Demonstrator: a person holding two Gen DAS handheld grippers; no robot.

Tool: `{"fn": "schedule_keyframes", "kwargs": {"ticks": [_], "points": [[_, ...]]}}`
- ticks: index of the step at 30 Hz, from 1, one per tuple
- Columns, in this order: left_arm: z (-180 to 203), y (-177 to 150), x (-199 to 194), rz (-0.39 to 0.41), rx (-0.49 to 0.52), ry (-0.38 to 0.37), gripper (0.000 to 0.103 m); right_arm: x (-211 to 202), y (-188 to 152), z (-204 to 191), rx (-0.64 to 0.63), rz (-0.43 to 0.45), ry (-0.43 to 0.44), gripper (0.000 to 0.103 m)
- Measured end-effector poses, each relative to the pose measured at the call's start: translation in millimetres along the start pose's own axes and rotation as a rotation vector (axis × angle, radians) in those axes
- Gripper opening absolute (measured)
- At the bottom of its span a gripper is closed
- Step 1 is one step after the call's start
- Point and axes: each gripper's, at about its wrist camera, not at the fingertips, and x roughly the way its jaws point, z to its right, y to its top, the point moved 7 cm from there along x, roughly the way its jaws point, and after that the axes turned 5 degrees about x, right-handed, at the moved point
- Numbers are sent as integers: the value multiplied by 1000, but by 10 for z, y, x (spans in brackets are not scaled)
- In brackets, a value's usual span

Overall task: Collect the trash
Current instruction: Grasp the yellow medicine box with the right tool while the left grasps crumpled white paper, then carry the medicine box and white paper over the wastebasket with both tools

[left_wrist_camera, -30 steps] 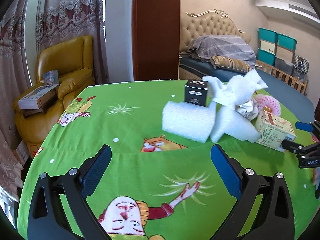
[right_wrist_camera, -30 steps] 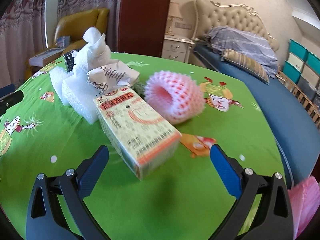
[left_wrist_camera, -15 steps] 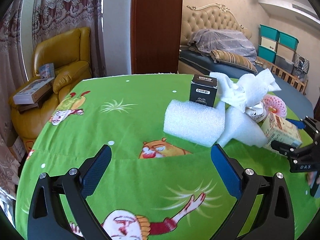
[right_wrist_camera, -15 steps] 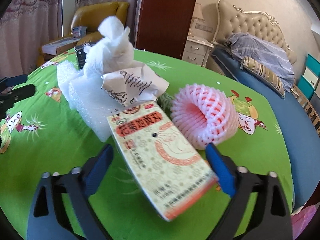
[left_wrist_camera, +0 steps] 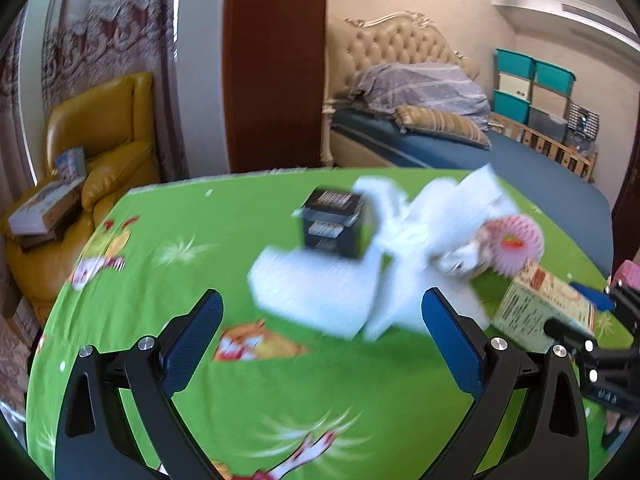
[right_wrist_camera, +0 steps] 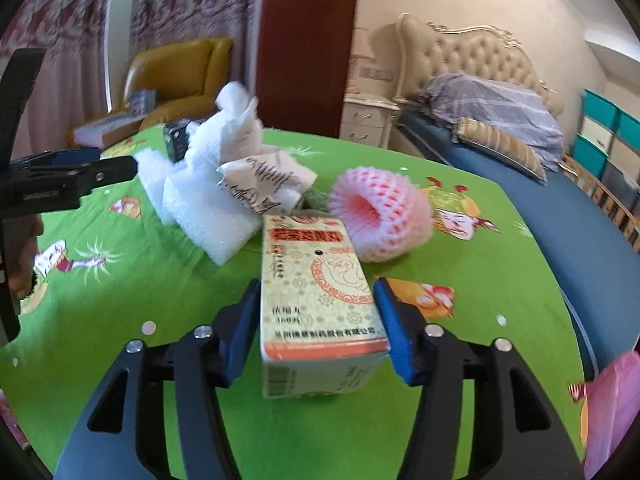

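Blue-padded fingers (right_wrist_camera: 240,326) of the right gripper (right_wrist_camera: 316,330) are seen closed in against both long sides of the medicine box (right_wrist_camera: 318,292), which is clasped between them at 6 o'clock of the right wrist view, low over the green cartoon tablecloth (right_wrist_camera: 500,280). The box is cream with red and orange ornament and dark printed characters, its orange-edged end turned toward the camera. Half a second earlier the box was shown slanted between wide-spread fingers; these have since been drawn in and the box is squared up between them. The left gripper (left_wrist_camera: 322,334) is held wide open with nothing between its pads, hovering above the cloth, and its view is now smeared by motion. Toward 12 o'clock from it a white foam block (left_wrist_camera: 316,292) is seen, with a black carton (left_wrist_camera: 334,228) behind it, crumpled white paper (left_wrist_camera: 436,216) and a pink foam fruit net (left_wrist_camera: 514,242) toward 2 o'clock. Whether either box holds anything cannot be told.
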Motion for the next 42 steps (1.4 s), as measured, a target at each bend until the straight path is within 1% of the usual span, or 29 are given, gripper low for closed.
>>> {"fn": "schedule_keyframes", "kwargs": {"ticks": [5, 9, 12, 13, 14, 15, 16, 17, 19, 21, 25, 28, 33, 36, 42], "points": [[362, 280, 175, 27, 45, -66, 95, -205, -86, 168, 73, 40, -18, 52], [589, 441, 348, 37, 65, -86, 95, -290, -136, 261, 111, 48, -16, 52], [716, 506, 523, 24, 88, -86, 94, -318, -179, 311, 133, 51, -13, 52], [745, 519, 572, 21, 93, -87, 89, -325, -182, 320, 139, 54, -12, 52], [754, 530, 615, 13, 97, -90, 78, -323, -168, 316, 144, 57, -13, 52], [770, 512, 669, -7, 99, -94, 69, -326, -167, 326, 147, 59, -12, 52], [775, 505, 680, -9, 91, -106, 59, -322, -165, 321, 148, 61, -12, 52], [773, 491, 637, 5, 79, -122, 52, -325, -165, 325, 149, 63, -12, 52], [775, 448, 514, 46, 93, -116, 48, -331, -163, 312, 151, 68, -8, 52], [781, 406, 315, 99, 102, -124, 47, -350, -176, 318, 155, 73, -9, 52], [738, 263, -58, 150, 78, -162, 46, -401, -206, 277, 175, 84, -1, 52], [700, 131, -309, 178, 82, -187, 46, -479, -252, 251, 187, 94, -2, 52], [621, -76, -633, 202, 71, -213, 46, -577, -320, 206, 188, 96, -7, 52], [616, -211, -770, 212, 95, -201, 46, -666, -366, 204, 182, 101, -20, 52], [739, -372, -868, 197, 121, -224, 47, -846, -448, 263, 194, 111, -38, 52]]}}
